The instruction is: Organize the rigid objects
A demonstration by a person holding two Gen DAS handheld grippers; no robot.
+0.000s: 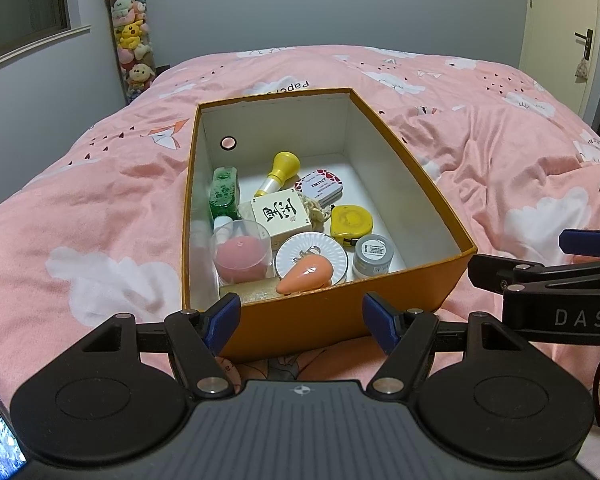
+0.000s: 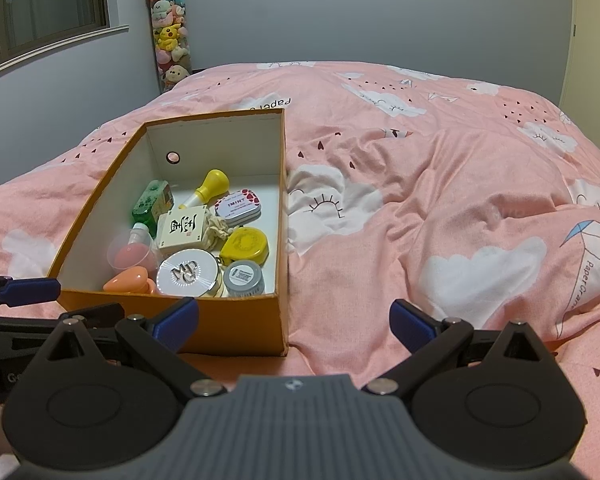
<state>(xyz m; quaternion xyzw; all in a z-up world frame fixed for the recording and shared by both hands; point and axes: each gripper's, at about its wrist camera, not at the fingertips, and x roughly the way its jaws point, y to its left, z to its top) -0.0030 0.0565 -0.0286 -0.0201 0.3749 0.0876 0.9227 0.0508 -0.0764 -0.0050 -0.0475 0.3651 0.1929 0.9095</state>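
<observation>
Both your left gripper and right gripper hang spread, empty; approach the orange box at twelve o'clock squarely.

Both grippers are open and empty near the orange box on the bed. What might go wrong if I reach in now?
1. The peach carrot-shaped case lies tilted on the round white compact; a nudge may roll it off.
2. The orange cardboard box sits on a soft pink duvet, so pressing its wall may tip it.
3. Items are packed tight, leaving the left gripper little finger room.
</observation>
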